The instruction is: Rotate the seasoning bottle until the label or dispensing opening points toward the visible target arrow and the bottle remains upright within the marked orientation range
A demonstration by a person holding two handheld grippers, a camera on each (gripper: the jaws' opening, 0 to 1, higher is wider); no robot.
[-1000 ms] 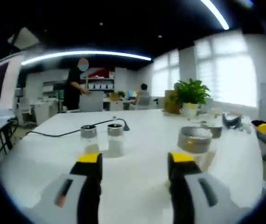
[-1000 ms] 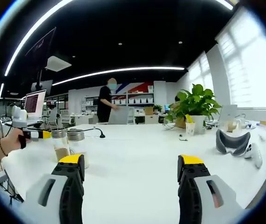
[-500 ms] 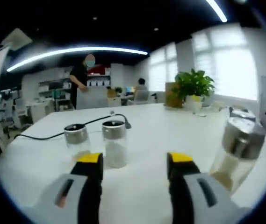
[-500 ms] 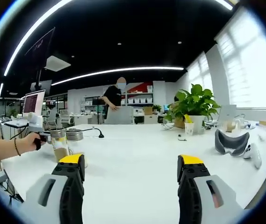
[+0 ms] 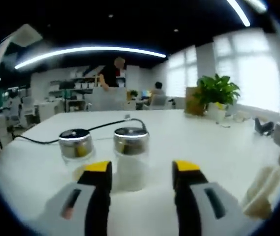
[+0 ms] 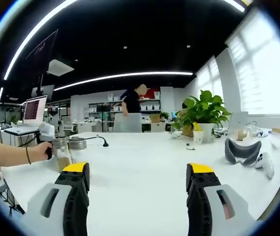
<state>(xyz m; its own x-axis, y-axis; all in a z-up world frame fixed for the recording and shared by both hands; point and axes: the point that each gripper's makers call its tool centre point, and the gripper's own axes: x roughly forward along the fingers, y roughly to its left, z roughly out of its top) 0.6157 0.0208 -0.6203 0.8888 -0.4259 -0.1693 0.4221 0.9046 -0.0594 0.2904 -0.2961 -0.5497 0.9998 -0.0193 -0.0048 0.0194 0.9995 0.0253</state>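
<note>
Left gripper (image 5: 142, 169): jaws spread, holding nothing, low over the white table (image 5: 203, 132). A clear bottle (image 5: 131, 157) with a metal cap stands upright just beyond the jaw tips, nearer the left jaw. A second bottle (image 5: 76, 147) stands just left of it. A black cable (image 5: 88, 130) runs behind both.

Right gripper (image 6: 137, 177): jaws spread, empty. Far left, a hand (image 6: 45, 150) sits beside bottles (image 6: 61, 153). A plant (image 6: 203, 115) and headset (image 6: 243, 150) lie far right.

- Left gripper view is sitting low, looking along the white table (image 5: 189, 132), close to two bottles (image 5: 131, 156).
- Right gripper view is looking across it from farther back; both are sharing the plant (image 6: 202, 111).
</note>
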